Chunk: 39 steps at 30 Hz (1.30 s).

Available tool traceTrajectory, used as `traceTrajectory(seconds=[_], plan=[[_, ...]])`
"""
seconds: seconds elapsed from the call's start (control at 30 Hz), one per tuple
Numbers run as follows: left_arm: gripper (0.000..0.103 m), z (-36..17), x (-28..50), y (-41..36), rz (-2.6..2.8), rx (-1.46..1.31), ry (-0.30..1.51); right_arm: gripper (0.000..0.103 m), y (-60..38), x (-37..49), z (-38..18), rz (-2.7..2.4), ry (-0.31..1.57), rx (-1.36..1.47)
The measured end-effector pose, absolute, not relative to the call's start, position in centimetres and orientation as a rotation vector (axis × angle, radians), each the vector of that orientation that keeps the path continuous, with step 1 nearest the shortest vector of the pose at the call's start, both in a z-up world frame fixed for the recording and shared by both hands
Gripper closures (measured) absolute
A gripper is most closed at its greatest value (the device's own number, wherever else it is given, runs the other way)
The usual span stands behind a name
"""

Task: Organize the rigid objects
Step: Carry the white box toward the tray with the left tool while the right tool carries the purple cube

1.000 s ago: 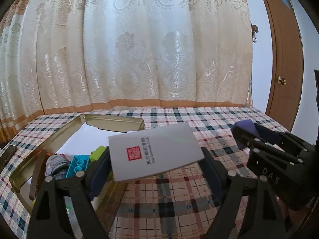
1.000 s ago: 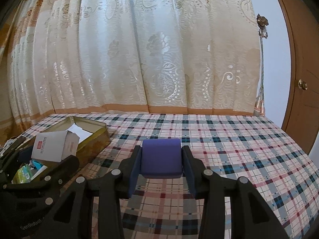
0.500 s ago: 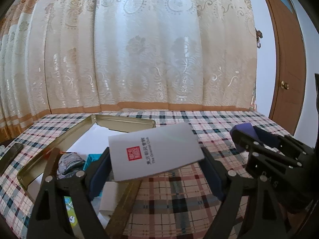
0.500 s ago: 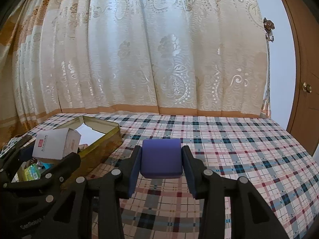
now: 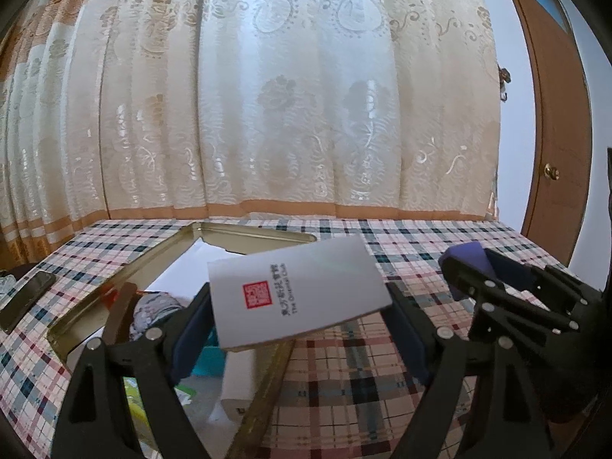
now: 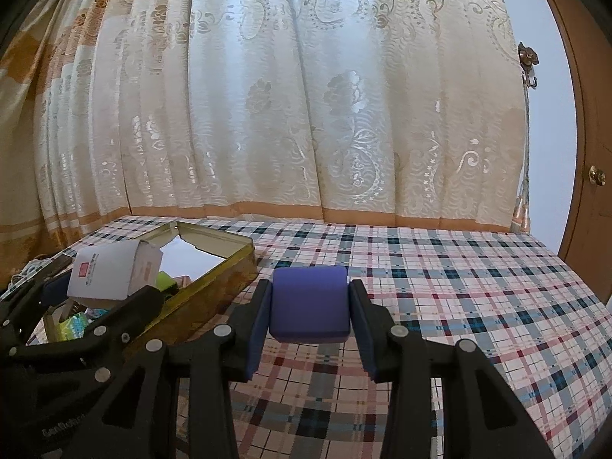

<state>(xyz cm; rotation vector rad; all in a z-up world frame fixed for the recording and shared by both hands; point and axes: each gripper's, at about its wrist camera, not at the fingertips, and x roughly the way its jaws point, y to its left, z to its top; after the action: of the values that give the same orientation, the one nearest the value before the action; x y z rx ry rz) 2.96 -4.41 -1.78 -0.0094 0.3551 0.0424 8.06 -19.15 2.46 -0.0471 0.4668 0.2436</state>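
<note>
- Left hand-held gripper (image 5: 300, 329) was clamped on a white box (image 5: 296, 290), held over the gold tin (image 5: 244, 234) at the counter's (image 5: 344, 375) left side.
- Right hand-held gripper (image 6: 309, 331) squeezed a purple box (image 6: 309, 308) above the checked cloth.
- Tin's contents were mostly hidden behind the white box, hard to make out.
</note>
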Motion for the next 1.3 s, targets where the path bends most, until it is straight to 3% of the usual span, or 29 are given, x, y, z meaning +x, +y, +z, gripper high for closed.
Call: traceTrajectory(seconds=[1.3], plan=[[0.018, -1.6, 1.7, 0.0, 0.136, -0.067, 0.333, 0.060, -15.5, 6.8, 2.3, 0.312, 0.454, -0.066]])
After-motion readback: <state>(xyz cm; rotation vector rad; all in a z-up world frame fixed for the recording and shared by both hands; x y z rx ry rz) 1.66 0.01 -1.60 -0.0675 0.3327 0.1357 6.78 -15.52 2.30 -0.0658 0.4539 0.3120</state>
